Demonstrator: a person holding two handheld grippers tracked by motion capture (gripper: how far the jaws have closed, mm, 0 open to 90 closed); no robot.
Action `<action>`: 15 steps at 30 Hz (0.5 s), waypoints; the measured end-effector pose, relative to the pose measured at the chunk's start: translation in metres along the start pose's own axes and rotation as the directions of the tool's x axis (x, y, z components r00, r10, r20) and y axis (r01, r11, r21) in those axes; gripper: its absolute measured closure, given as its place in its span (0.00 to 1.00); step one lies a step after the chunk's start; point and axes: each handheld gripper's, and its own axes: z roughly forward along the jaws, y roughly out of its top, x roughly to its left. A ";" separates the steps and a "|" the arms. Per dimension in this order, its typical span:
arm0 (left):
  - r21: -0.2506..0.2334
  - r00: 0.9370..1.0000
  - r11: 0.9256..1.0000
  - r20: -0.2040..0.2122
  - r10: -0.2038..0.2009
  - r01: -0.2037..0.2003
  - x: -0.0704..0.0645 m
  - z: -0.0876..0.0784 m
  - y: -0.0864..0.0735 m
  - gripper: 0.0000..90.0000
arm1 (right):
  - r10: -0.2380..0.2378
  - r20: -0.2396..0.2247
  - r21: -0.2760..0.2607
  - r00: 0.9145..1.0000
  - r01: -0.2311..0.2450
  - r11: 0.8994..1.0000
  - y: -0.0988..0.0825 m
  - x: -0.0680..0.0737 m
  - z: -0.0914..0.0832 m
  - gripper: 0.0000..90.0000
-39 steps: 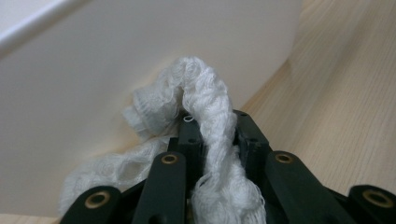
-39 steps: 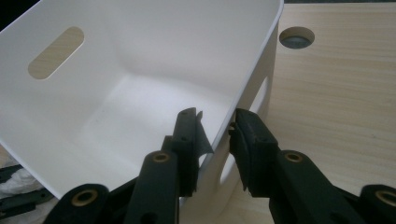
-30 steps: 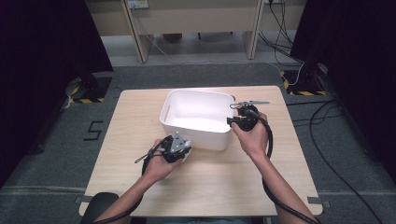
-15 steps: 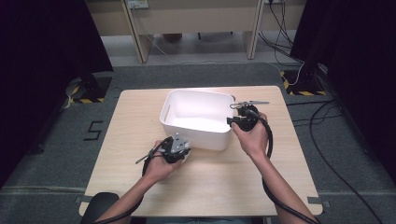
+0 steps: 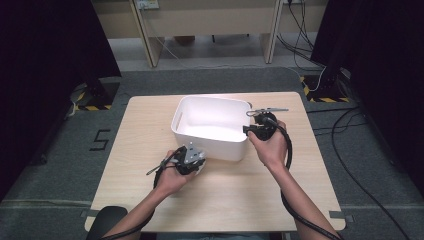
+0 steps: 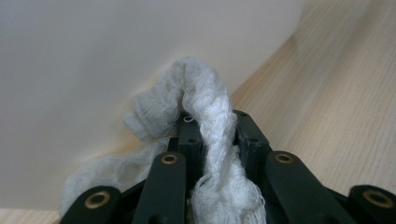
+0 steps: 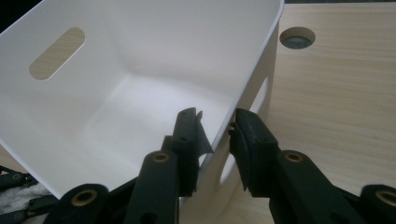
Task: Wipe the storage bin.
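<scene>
A white plastic tub (image 5: 210,99) stands empty in the middle of the wooden table (image 5: 145,130). At its front left corner, my left gripper (image 5: 194,161) is shut on a bunched white mesh cloth (image 6: 205,93). In the left gripper view the cloth loops over the gripper (image 6: 215,126) and rests against the tub's outer wall (image 6: 93,46). My right gripper (image 5: 252,129) is at the tub's right side. In the right gripper view it (image 7: 215,123) straddles the rim, one jaw inside the tub (image 7: 93,102) and one outside, closed on the wall.
A round cable hole (image 7: 297,37) lies in the table just beyond the tub. A black cable (image 5: 289,150) loops from the right gripper along the forearm. Bare tabletop runs along the front and left. Grey floor surrounds the table, with desk legs behind.
</scene>
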 end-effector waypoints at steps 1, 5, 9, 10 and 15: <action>0.000 1.000 1.000 0.001 0.002 -0.002 0.000 0.000 0.001 0.84 | 0.000 0.000 0.000 1.000 0.000 1.000 0.000 0.000 0.000 0.79; -0.005 1.000 1.000 0.008 0.007 -0.007 -0.002 0.001 0.004 0.84 | -0.003 -0.001 -0.001 1.000 0.003 1.000 0.000 0.000 0.000 0.79; -0.007 1.000 1.000 0.007 0.004 -0.004 -0.003 0.001 0.004 0.84 | -0.001 -0.001 -0.001 1.000 0.001 1.000 0.000 0.000 0.000 0.79; -0.007 1.000 1.000 0.007 0.004 -0.004 -0.003 0.001 0.004 0.84 | 0.000 -0.001 0.000 1.000 0.000 1.000 0.000 0.000 0.000 0.79; -0.016 1.000 1.000 0.007 0.007 -0.007 -0.003 -0.001 0.005 0.84 | -0.002 0.000 0.000 1.000 0.002 1.000 0.000 0.000 0.000 0.79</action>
